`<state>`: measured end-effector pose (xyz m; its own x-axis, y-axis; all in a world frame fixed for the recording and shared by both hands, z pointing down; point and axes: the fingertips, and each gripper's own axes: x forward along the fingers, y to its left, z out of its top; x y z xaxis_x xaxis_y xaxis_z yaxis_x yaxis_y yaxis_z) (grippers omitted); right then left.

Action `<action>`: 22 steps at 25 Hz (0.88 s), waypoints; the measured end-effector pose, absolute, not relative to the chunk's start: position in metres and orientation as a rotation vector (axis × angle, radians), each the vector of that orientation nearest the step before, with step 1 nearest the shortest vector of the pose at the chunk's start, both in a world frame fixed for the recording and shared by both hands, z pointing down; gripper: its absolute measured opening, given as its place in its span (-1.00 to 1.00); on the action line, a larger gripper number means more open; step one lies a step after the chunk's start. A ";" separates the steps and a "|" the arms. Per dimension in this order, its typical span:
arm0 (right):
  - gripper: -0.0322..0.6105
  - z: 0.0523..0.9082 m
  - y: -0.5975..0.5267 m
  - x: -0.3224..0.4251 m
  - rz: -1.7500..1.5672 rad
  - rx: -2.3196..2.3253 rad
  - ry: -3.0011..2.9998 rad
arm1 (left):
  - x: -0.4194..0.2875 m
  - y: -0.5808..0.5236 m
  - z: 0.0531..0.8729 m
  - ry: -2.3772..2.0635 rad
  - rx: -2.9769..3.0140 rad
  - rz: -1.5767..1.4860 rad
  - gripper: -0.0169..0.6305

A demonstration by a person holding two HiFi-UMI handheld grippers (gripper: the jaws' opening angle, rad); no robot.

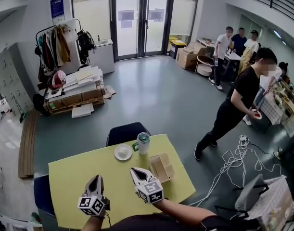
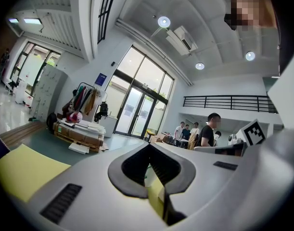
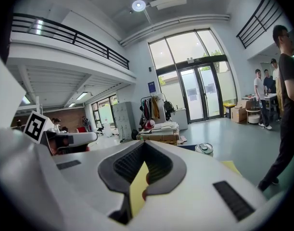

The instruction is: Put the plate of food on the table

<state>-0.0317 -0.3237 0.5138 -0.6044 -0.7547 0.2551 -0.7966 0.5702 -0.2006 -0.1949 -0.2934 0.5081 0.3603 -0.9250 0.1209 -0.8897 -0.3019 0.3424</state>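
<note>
Left gripper (image 1: 95, 179) and right gripper (image 1: 134, 171) closed, holding nothing; white plate (image 1: 122, 152) sits on table (image 1: 74, 174) ahead, apart.

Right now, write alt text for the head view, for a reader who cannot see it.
The left gripper and the right gripper, both shut and empty, hover over the near part of a yellow table that holds a white plate, a lidded cup and an open box. Beyond, a person in black stands on a grey floor.
</note>
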 end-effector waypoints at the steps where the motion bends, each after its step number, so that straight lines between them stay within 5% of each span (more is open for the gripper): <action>1: -0.86 0.514 -0.323 -0.032 0.448 1.325 -2.655 | -0.197 -0.292 0.510 -1.590 2.275 -0.138 -0.92; 22: -0.86 0.522 -0.318 -0.018 0.535 1.374 -2.627 | -0.189 -0.284 0.518 -1.557 2.279 -0.121 -0.92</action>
<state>-0.0182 -0.3180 0.5220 -0.5776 -0.7691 0.2738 -0.8149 0.5230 -0.2500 -0.1889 -0.2840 0.5184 0.3836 -0.9130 0.1387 -0.8808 -0.3166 0.3522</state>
